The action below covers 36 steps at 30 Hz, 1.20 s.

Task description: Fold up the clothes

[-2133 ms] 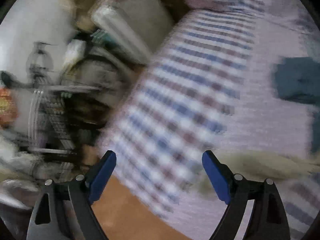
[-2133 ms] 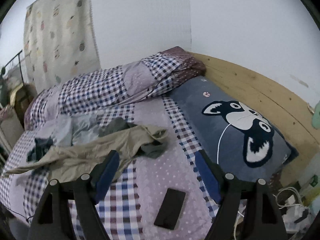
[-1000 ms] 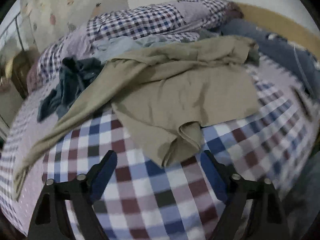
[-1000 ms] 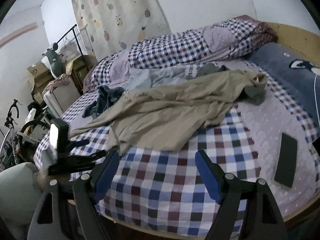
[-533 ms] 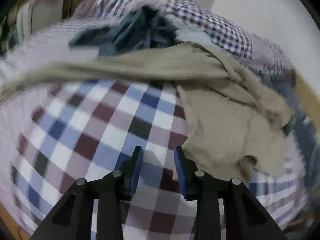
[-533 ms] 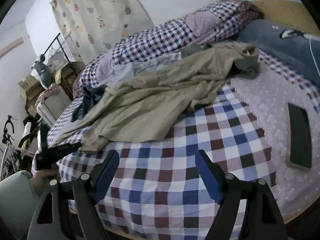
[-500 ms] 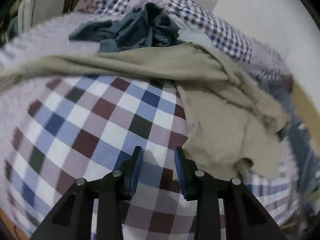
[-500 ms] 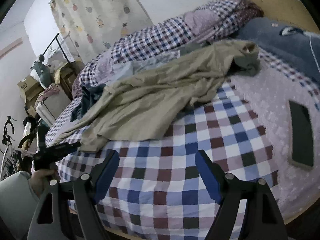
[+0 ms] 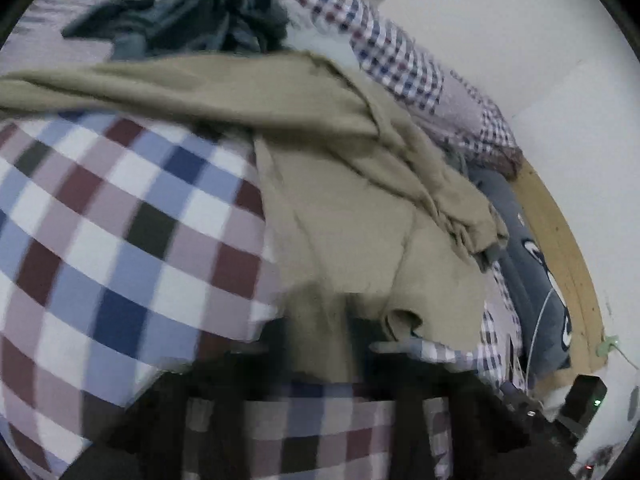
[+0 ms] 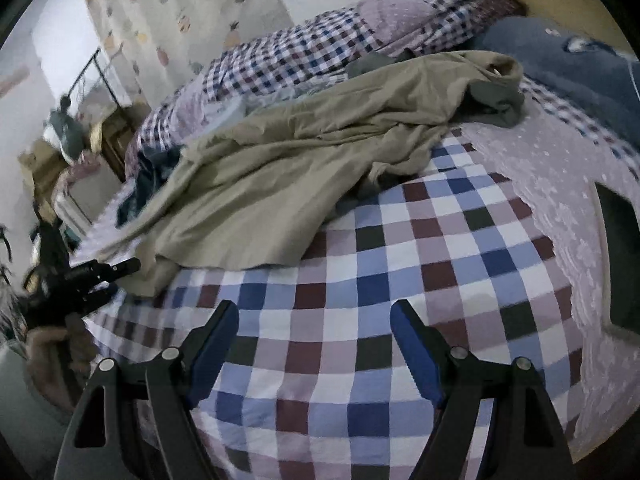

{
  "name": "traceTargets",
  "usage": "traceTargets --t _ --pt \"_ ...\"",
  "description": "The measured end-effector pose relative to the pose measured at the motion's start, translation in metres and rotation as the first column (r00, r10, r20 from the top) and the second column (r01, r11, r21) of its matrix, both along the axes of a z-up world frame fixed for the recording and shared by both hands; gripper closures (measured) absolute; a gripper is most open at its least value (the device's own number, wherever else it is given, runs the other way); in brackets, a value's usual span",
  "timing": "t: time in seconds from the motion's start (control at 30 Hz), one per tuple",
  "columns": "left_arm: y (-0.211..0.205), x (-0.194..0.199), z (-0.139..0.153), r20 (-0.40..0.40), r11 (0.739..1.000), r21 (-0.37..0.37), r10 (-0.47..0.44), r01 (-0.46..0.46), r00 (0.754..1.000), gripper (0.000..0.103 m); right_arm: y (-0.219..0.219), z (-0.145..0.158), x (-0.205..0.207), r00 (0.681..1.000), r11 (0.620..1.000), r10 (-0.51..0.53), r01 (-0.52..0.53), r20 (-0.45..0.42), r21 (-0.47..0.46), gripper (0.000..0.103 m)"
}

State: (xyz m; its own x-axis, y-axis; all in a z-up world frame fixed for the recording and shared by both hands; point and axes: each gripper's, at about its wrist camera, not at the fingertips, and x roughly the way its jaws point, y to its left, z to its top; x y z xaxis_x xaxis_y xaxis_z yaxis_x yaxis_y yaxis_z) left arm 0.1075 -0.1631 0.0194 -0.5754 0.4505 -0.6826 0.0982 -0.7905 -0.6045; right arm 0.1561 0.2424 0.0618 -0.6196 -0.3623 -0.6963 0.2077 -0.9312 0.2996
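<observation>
A crumpled khaki garment (image 10: 280,168) sprawls across the checked bed cover (image 10: 400,280). In the blurred left wrist view its near hem (image 9: 340,240) lies between the dark fingers of my left gripper (image 9: 316,332), which is shut on it. The right wrist view shows that left gripper (image 10: 128,267) at the garment's lower left corner, held by a person's hand (image 10: 60,340). My right gripper (image 10: 314,320) is open over bare checked cover, short of the garment, with nothing between its blue pads. A dark blue garment (image 9: 200,20) lies bunched behind the khaki one.
A rolled checked quilt (image 10: 320,48) lies along the wall. A grey pillow (image 10: 560,52) and a grey-green cloth (image 10: 496,100) sit at the right, with a black phone (image 10: 618,260) on the dotted cover. Boxes and a rack (image 10: 80,120) crowd the left.
My left gripper narrowed, then moved forward onto the khaki garment's hem and now holds it. The right gripper stayed open and dropped slightly closer to the bed.
</observation>
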Motion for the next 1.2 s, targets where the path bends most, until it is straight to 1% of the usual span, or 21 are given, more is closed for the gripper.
traceTargets --t 0.07,0.1,0.17,0.2,0.27,0.33,0.4,0.47,0.57,0.6,0.63,0.67,0.7,0.73,0.77,0.8,0.83,0.9,1.03,1.17,1.2 --pt "-0.003 0.0 -0.001 0.001 0.999 0.051 0.008 -0.008 1.0 0.1 -0.01 -0.003 -0.006 1.0 0.999 0.021 -0.021 -0.007 0.038 0.021" --pt "-0.006 0.003 0.002 -0.016 0.997 0.08 0.018 -0.017 1.0 0.1 -0.014 -0.005 -0.009 0.999 0.998 0.031 -0.031 -0.011 0.053 0.021" --pt "-0.016 0.011 0.014 -0.073 0.992 0.122 0.05 -0.041 0.996 0.101 -0.018 -0.008 -0.018 0.999 0.998 0.034 -0.033 -0.014 0.058 0.021" --pt "-0.022 0.015 0.021 -0.104 0.988 0.144 0.071 -0.055 0.992 0.101 -0.019 -0.009 -0.023 0.999 0.999 0.034 -0.033 -0.013 0.04 0.021" --pt "-0.036 0.024 0.034 -0.163 0.979 0.183 0.119 -0.088 0.979 0.101 -0.02 -0.01 -0.032 0.999 0.999 0.033 -0.033 -0.011 0.006 0.022" --pt "-0.051 0.031 0.047 -0.215 0.968 0.221 0.171 -0.123 0.962 0.102 -0.024 -0.013 -0.041 1.0 1.0 0.025 -0.025 -0.011 0.013 0.023" --pt "-0.069 0.036 0.054 -0.245 0.954 0.245 0.234 -0.173 0.941 0.102 -0.022 -0.014 -0.049 1.0 1.0 0.003 -0.003 -0.011 0.012 0.024" --pt "-0.088 0.04 0.058 -0.251 0.936 0.266 0.298 -0.23 0.921 0.102 -0.015 -0.015 -0.055 0.999 0.999 -0.032 0.032 -0.008 0.003 0.024" --pt "-0.12 0.042 0.055 -0.217 0.895 0.307 0.398 -0.325 0.891 0.102 0.002 -0.016 -0.06 0.997 0.994 -0.079 0.08 0.017 -0.07 0.024" --pt "-0.127 0.041 0.052 -0.202 0.883 0.318 0.418 -0.345 0.886 0.102 0.006 -0.017 -0.062 0.996 0.991 -0.089 0.091 0.028 -0.096 0.024" --pt "-0.131 0.04 0.05 -0.187 0.875 0.321 0.433 -0.362 0.882 0.102 0.01 -0.018 -0.064 0.994 0.987 -0.098 0.102 0.038 -0.121 0.024" --pt "-0.132 0.037 0.048 -0.174 0.876 0.306 0.436 -0.373 0.883 0.102 0.013 -0.019 -0.068 0.994 0.986 -0.102 0.107 0.044 -0.129 0.024" --pt "-0.129 0.034 0.045 -0.164 0.88 0.29 0.433 -0.376 0.886 0.102 0.014 -0.02 -0.073 0.993 0.987 -0.107 0.111 0.043 -0.116 0.025" --pt "-0.126 0.034 0.043 -0.157 0.884 0.276 0.429 -0.378 0.889 0.102 0.013 -0.019 -0.08 0.994 0.99 -0.109 0.111 0.032 -0.089 0.03" --pt "-0.124 0.033 0.04 -0.15 0.887 0.262 0.426 -0.379 0.892 0.102 0.011 -0.018 -0.086 0.995 0.993 -0.096 0.097 0.022 -0.073 0.037" --pt "-0.122 0.033 0.039 -0.144 0.89 0.25 0.424 -0.382 0.894 0.102 0.009 -0.018 -0.093 0.996 0.995 -0.083 0.083 0.012 -0.055 0.056" --pt "-0.122 0.032 0.038 -0.139 0.89 0.245 0.425 -0.384 0.894 0.102 0.005 -0.018 -0.101 0.998 0.998 -0.066 0.067 0.011 -0.023 0.066" --pt "-0.122 0.031 0.037 -0.134 0.889 0.242 0.427 -0.388 0.894 0.102 -0.003 -0.022 -0.119 0.999 0.997 -0.043 0.043 0.01 0.069 0.067" --pt "-0.122 0.031 0.034 -0.13 0.897 0.212 0.418 -0.387 0.899 0.102 -0.018 -0.029 -0.141 1.0 0.99 0.01 -0.012 0.017 0.14 0.066" --pt "-0.12 0.03 0.033 -0.129 0.906 0.181 0.407 -0.382 0.904 0.102 -0.035 -0.037 -0.156 0.998 0.974 0.059 -0.064 0.03 0.219 0.063" --pt "-0.119 0.029 0.032 -0.13 0.908 0.176 0.404 -0.38 0.906 0.102 -0.037 -0.037 -0.159 0.998 0.973 0.066 -0.07 0.023 0.222 0.064"
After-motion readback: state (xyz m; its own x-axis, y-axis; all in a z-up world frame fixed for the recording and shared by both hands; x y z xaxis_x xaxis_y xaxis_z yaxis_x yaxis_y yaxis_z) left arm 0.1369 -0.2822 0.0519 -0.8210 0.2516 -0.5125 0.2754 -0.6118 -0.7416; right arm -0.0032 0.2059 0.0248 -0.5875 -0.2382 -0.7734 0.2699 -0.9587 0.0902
